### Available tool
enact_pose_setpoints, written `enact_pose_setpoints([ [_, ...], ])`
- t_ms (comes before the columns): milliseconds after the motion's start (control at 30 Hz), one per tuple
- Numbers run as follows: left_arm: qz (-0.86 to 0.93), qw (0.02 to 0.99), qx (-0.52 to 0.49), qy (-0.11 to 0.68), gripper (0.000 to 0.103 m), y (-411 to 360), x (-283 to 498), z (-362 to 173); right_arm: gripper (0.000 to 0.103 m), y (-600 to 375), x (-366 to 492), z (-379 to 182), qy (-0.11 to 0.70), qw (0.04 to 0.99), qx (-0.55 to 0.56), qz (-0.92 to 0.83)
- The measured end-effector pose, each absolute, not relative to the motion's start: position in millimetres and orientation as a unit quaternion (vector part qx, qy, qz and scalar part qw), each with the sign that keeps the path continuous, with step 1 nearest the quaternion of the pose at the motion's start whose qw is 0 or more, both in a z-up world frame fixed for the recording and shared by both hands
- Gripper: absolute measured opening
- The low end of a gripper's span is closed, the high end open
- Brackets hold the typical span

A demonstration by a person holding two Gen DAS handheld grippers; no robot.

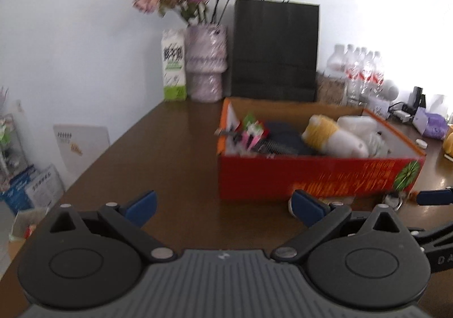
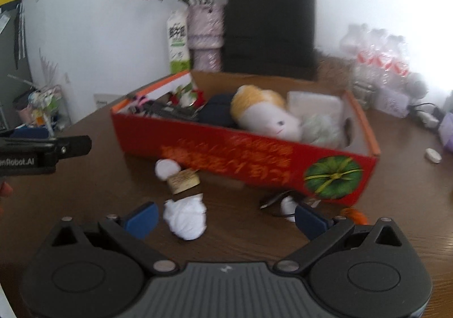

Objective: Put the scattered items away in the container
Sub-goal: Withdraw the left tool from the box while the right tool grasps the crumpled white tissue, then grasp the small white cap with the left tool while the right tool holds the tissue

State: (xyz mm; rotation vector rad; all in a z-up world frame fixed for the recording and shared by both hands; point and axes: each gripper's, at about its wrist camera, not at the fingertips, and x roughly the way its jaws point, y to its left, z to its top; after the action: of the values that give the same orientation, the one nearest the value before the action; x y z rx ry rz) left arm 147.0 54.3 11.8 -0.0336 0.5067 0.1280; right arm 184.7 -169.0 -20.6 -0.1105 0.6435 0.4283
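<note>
A red cardboard box (image 1: 311, 176) (image 2: 226, 153) stands on the brown table, holding a yellow-and-white plush toy (image 1: 334, 136) (image 2: 266, 114), a dark cloth and small colourful items. In front of it in the right wrist view lie a white crumpled cloth (image 2: 187, 216), a white round lid (image 2: 167, 169), a tan labelled block (image 2: 182, 182), a black-and-white item (image 2: 283, 203) and an orange piece (image 2: 355, 214). My right gripper (image 2: 225, 220) is open just before the white cloth, nothing between its fingers. My left gripper (image 1: 225, 207) is open and holds nothing, left of the box front.
Behind the box stand a black paper bag (image 1: 274, 51), a vase of pink flowers (image 1: 205, 63), a milk carton (image 1: 174, 65) and several water bottles (image 1: 359, 71). A white cap (image 2: 433, 155) lies at right. The table edge runs along the left.
</note>
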Motion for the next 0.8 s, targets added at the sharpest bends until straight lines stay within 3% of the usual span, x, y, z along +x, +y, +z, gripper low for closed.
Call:
enact_pose_setpoints([
  [100, 0.069, 0.963, -0.026, 0.260, 0.103, 64, 140, 6, 0.101, -157, 189, -28, 0.321, 0.921, -0.057, 0.213],
  [400, 0.076, 0.960, -0.026, 0.269, 0.103, 77, 138, 0, 0.068, -140, 200, -37, 0.343, 0.913, -0.056, 0.215],
  [567, 0.070, 0.959, -0.025, 0.272, 0.103, 77, 140, -2, 0.040, -138, 201, -38, 0.346, 0.910, -0.056, 0.220],
  [700, 0.067, 0.958, -0.024, 0.276, 0.103, 75, 142, -4, 0.036, -137, 200, -37, 0.347, 0.909, -0.059, 0.224],
  [800, 0.064, 0.959, -0.021, 0.277, 0.103, 72, 142, -4, 0.024, -137, 200, -38, 0.347, 0.907, -0.058, 0.230],
])
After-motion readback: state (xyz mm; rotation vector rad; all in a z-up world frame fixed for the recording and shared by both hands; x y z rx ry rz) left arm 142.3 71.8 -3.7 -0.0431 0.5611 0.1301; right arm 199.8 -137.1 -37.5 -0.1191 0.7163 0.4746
